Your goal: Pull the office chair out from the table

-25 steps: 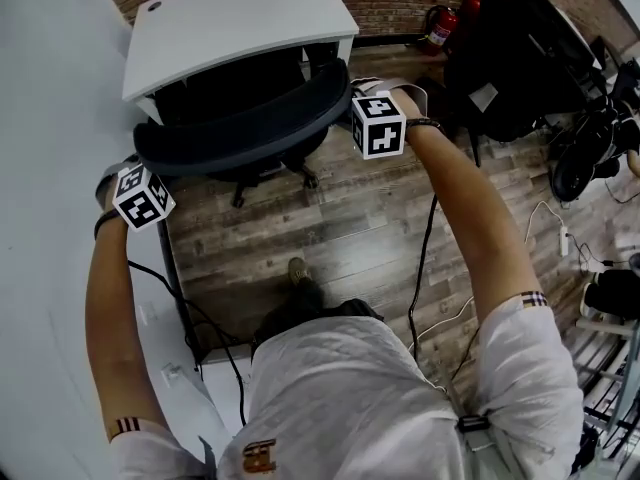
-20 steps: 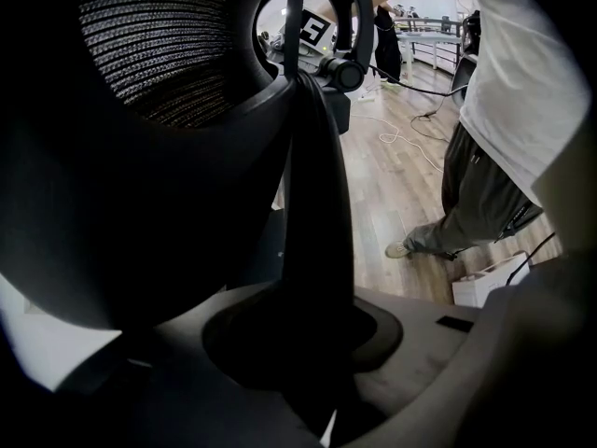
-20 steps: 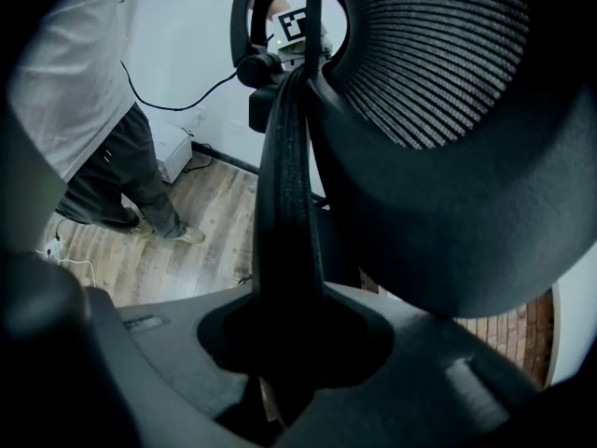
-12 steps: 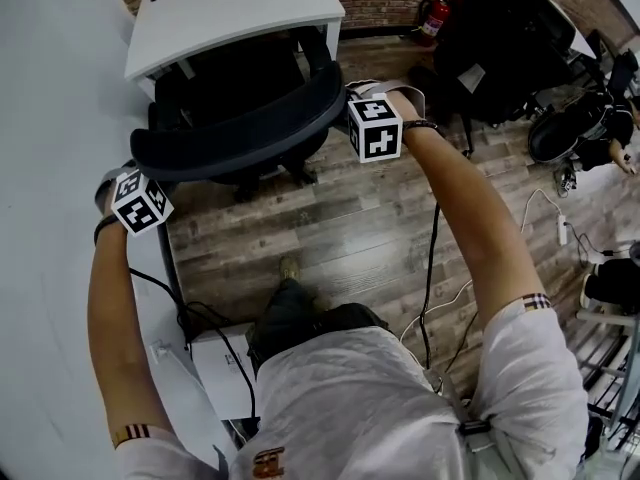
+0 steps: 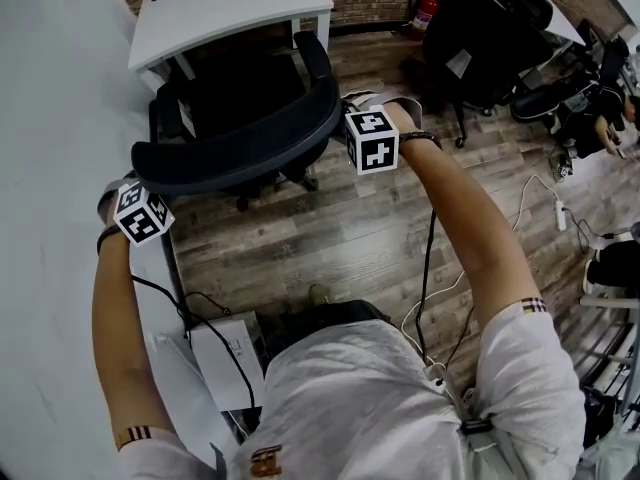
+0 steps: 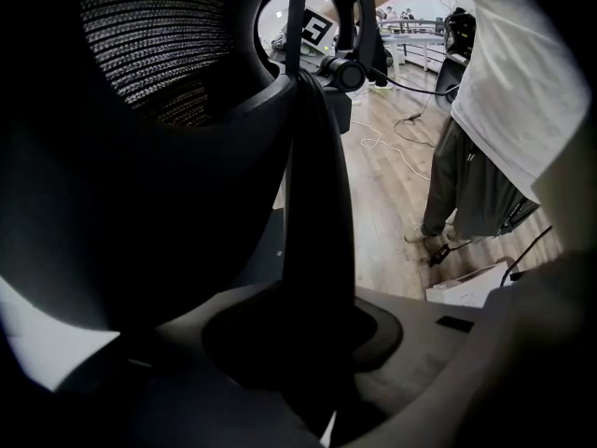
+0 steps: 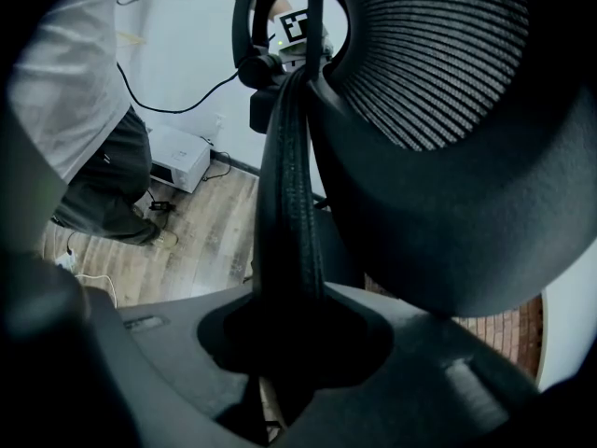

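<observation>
At the table, left gripper and right gripper clench the chair (cables nearby).

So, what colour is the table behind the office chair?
White: the table behind the office chair shows best in the head view.
</observation>
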